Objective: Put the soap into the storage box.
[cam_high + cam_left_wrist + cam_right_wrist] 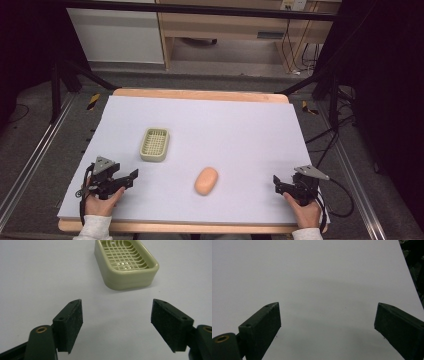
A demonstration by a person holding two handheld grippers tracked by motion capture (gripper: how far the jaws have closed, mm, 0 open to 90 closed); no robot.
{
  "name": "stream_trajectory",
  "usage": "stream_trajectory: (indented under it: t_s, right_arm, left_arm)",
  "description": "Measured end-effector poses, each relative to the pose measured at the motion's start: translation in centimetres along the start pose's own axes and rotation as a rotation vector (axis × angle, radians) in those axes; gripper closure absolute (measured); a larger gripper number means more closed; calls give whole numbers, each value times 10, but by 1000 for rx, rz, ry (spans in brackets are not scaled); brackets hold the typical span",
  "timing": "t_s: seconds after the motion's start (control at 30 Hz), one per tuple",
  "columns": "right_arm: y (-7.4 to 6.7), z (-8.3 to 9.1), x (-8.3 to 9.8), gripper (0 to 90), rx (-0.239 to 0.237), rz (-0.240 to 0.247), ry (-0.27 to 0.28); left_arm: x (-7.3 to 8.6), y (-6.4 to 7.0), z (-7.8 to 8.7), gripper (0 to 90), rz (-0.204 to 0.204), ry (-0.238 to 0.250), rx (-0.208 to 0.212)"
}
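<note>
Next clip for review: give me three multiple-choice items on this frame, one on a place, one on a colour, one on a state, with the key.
1. Where does the pale green plastic soap dish with a grid floor lie?
A. ahead of the left claw
B. beside the right claw
C. on the floor

2. What colour is the oval bar of soap?
A. blue
B. orange
C. white

3. How is the soap dish?
A. holding the soap
B. turned upside down
C. empty and upright

Key: 1 A, the left gripper view shows the dish just beyond its open jaws; 2 B, the high view shows it orange on the white table sheet; 3 C, its grid floor is bare and the soap lies apart from it.
</note>
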State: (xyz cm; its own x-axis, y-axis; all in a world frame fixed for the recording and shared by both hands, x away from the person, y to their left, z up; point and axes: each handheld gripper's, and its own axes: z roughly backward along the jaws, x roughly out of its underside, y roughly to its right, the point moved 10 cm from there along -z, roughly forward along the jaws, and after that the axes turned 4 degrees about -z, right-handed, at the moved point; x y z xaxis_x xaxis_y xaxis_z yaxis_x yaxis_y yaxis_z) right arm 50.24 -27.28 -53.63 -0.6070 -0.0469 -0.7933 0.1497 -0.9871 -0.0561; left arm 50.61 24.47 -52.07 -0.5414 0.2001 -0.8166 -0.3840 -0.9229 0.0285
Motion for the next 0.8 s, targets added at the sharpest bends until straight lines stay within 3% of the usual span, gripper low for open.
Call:
stream_trajectory:
  t_s: [0.47,0.8]
  right_arm:
    - [3,5,-2,67,-7,-26,23]
    - [0,4,-1,65,-12,-21,16]
  left_arm:
    - [-2,17,-1,273,-49,-14,29]
    - [-4,25,-1,272,-43,-6,47]
